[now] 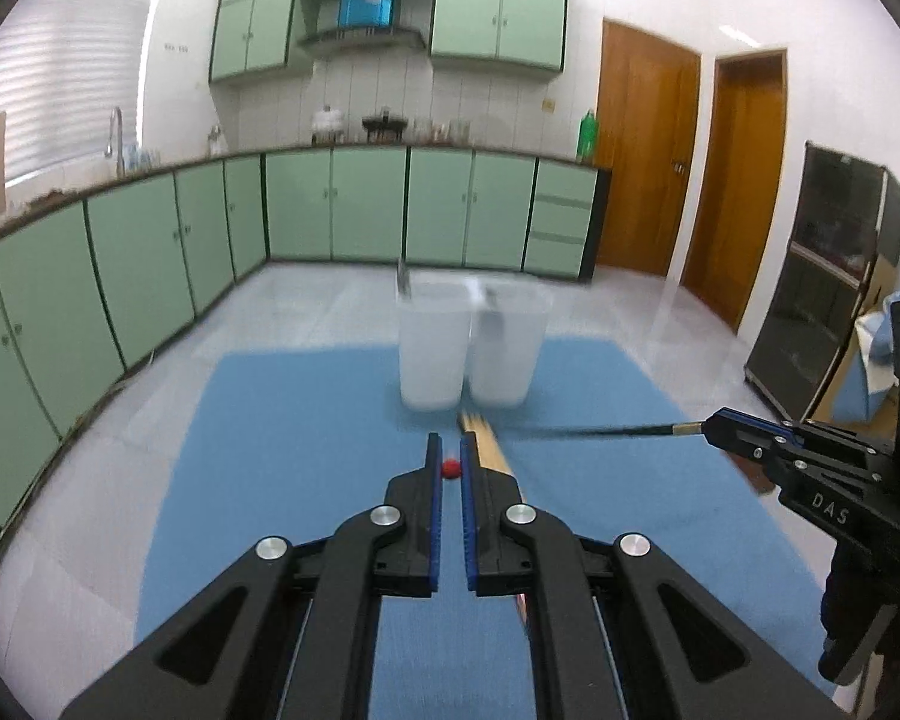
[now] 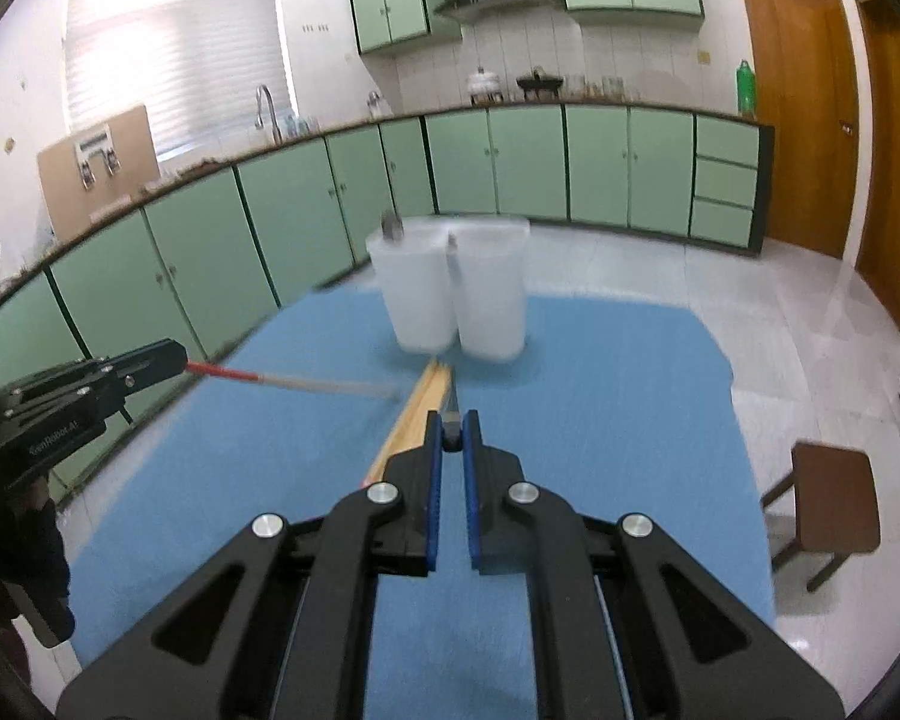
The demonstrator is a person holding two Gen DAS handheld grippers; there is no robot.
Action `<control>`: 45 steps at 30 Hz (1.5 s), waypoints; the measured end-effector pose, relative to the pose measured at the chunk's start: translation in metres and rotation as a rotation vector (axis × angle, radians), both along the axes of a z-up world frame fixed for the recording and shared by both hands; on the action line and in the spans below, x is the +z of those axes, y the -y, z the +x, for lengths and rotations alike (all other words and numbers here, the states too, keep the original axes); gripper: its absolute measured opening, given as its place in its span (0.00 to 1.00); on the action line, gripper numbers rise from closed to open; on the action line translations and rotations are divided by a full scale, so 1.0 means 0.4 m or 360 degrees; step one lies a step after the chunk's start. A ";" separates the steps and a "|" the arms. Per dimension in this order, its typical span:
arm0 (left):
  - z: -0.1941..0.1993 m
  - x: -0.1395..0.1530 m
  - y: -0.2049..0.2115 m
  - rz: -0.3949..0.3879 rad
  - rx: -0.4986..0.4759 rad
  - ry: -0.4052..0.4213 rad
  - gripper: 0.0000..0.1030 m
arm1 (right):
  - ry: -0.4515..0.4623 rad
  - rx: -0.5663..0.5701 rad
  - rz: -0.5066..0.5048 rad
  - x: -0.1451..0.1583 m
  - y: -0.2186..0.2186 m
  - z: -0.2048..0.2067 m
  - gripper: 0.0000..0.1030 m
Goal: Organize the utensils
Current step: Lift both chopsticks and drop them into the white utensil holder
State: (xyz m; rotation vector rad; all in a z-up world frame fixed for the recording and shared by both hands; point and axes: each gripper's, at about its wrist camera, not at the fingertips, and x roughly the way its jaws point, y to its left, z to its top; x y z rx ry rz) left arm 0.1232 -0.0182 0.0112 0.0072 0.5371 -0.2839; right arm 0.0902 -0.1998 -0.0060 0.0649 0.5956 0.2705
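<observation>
- Judged step: each gripper carries a utensil toward the two translucent bins (image 1: 468,348); keep each level, clear the rims, then lower it in.
- The left gripper (image 1: 450,471) pinches a red-handled utensil (image 2: 282,379), jaws nearly together.
- The wooden chopsticks (image 2: 417,414) lie on the blue mat (image 2: 600,420).
- The right gripper (image 2: 452,441) clamps a dark-handled utensil (image 1: 606,432).

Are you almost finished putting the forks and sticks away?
Partly. Done: each of the two white bins already shows a metal utensil poking up. In hand: the left gripper holds a red-tipped stick, and the right gripper holds a dark utensil. Left: wooden chopsticks lie on the blue mat.
</observation>
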 end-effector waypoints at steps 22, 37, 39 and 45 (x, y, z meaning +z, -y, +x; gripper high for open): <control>0.196 0.271 0.032 -0.0110 -0.0107 0.0385 0.05 | 0.0281 0.0074 0.0102 0.354 0.070 0.249 0.06; 0.450 0.254 0.120 -0.0041 -0.0026 0.0392 0.05 | 0.0308 -0.0091 0.0017 0.307 0.067 0.512 0.06; 0.467 0.228 0.124 -0.0030 -0.0033 0.0334 0.05 | 0.0252 -0.0091 0.0014 0.274 0.061 0.527 0.06; 0.481 0.178 0.113 -0.0036 -0.0035 0.0216 0.15 | 0.0154 -0.0081 0.0002 0.223 0.042 0.530 0.09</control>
